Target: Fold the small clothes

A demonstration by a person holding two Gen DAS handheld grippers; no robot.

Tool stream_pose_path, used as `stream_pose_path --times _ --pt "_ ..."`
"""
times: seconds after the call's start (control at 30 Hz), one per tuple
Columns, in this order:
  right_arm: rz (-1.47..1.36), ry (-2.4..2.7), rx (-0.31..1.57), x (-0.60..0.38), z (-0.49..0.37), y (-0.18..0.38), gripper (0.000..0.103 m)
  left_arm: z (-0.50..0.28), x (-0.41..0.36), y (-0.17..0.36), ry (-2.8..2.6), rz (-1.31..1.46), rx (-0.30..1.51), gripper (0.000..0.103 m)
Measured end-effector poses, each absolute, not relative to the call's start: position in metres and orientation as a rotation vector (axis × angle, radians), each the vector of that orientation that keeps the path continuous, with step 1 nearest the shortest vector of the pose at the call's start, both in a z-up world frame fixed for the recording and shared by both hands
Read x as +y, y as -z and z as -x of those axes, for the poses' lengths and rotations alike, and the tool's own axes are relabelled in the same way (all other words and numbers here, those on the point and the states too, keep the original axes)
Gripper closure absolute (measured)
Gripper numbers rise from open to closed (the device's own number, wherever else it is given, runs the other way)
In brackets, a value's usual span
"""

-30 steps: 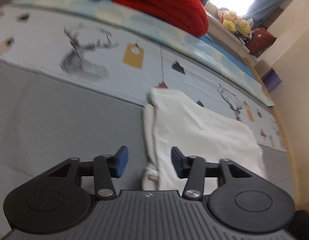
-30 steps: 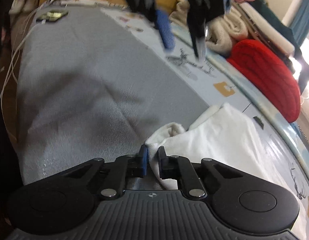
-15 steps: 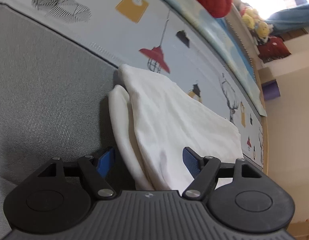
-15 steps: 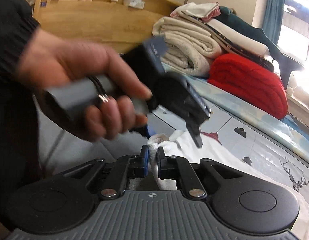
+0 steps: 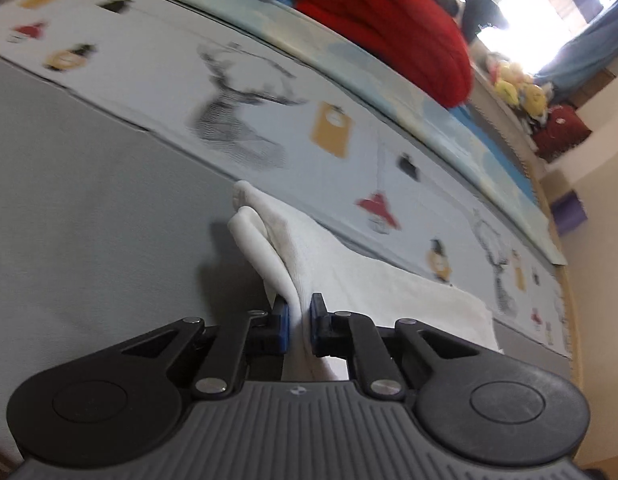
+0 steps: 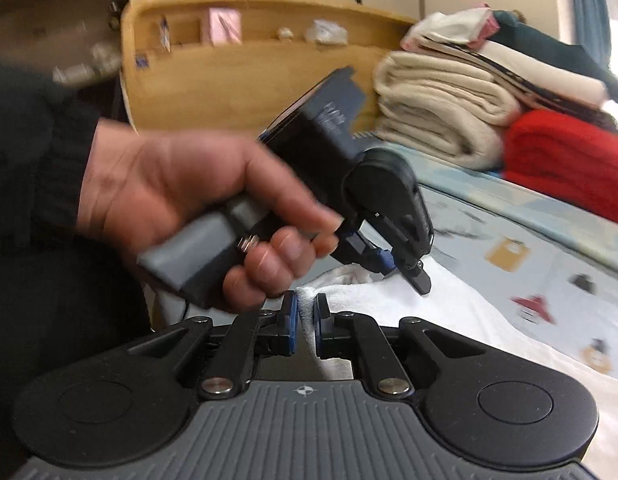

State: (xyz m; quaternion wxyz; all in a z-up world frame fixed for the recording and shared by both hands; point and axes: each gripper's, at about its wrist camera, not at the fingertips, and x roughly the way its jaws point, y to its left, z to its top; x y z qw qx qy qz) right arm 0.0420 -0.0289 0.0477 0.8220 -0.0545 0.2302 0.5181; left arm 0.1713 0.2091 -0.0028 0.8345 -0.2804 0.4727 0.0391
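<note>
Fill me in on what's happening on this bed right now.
A person is folding a small white garment on a bed, a handheld gripper in each hand. The left gripper is closing its jaws on one edge of the cloth, which sits pinched between them. The right gripper is shut on another edge beside the left hand.

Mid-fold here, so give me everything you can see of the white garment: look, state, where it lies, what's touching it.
The white garment is a soft, slightly nubbly white cloth, apparently already doubled, with rounded layered folds at its near-left end. It lies across the grey bed cover and the printed sheet. Its near edge is lifted: the left gripper is closing with a fold between its blue pads, and the right gripper is shut on another bunched bit of that edge. Its far end lies flat on the bed.
</note>
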Motion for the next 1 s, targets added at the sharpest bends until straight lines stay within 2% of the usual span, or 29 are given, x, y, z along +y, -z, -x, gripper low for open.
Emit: stream_pose_path --times 0.17,0.33,0.8,0.9,0.93,0.97,1.0 --pt "0.101 -1.129 0.512 -0.020 -0.034 -0.051 0.095 -0.161 0.221 -0.005 -0.108 0.561 1.026 0.092" --pt "0.113 -1.067 0.530 -0.051 -0.034 -0.047 0.095 -0.177 0.177 -0.018 -0.036 0.474 1.011 0.092" --pt "-0.105 -0.513 0.614 -0.265 -0.042 -0.036 0.096 -0.221 -0.075 -0.038 0.380 0.301 0.911 0.092" --pt "-0.150 -0.395 0.648 -0.297 -0.043 -0.030 0.096 -0.224 -0.102 -0.038 0.455 0.309 0.907 0.080" --pt "-0.165 -0.358 0.674 -0.305 -0.046 -0.026 0.096 -0.223 -0.104 -0.038 0.470 0.314 0.903 0.069" --pt "-0.168 -0.318 0.702 -0.311 -0.048 -0.020 0.096 -0.222 -0.104 -0.039 0.469 0.310 0.892 0.063" --pt "-0.161 -0.274 0.738 -0.314 -0.051 -0.012 0.096 -0.222 -0.101 -0.038 0.455 0.294 0.884 0.064"
